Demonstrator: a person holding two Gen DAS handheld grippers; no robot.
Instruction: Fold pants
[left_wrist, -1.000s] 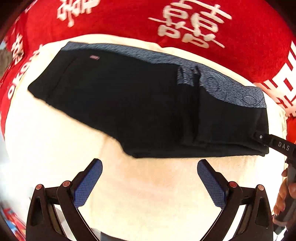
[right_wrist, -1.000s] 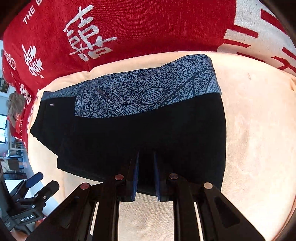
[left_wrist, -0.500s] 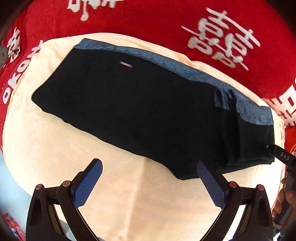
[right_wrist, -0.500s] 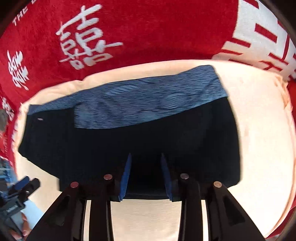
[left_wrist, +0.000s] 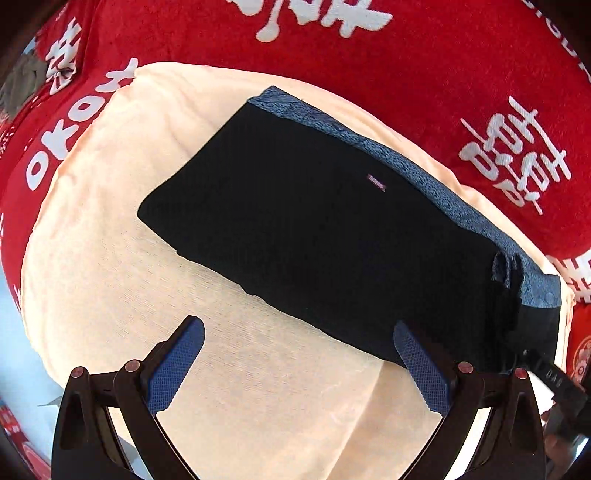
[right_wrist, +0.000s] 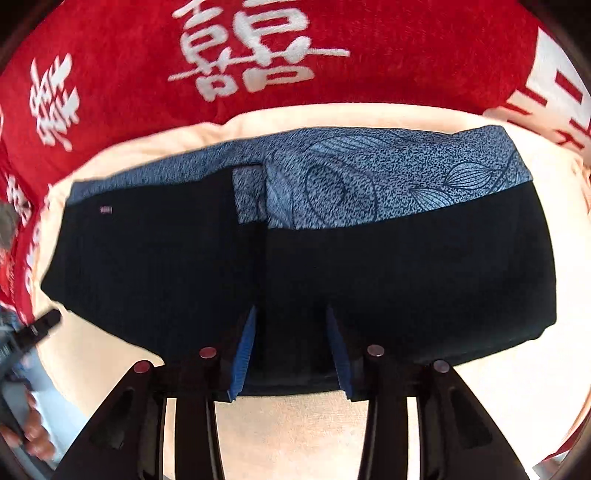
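Since the earlier frames, both wrist views have been shifted across the bedding, and the right gripper (right_wrist: 291, 349) has just been opening: its jaws are now parted, with the near hem of the pants (right_wrist: 295, 273) between the pads but no longer pinched. The left gripper (left_wrist: 295, 363) is held with jaws spread wide and nothing between them. The folded black pants (left_wrist: 332, 236) are laid on a cream blanket (left_wrist: 258, 387), their long axis run left to right, slanting from far left to near right in the left wrist view. A blue patterned waistband (right_wrist: 369, 177) is seen along the far edge. Bare cream blanket is left at the left, near and right edges. A red printed cover (right_wrist: 147, 74) is spread beyond the far side.
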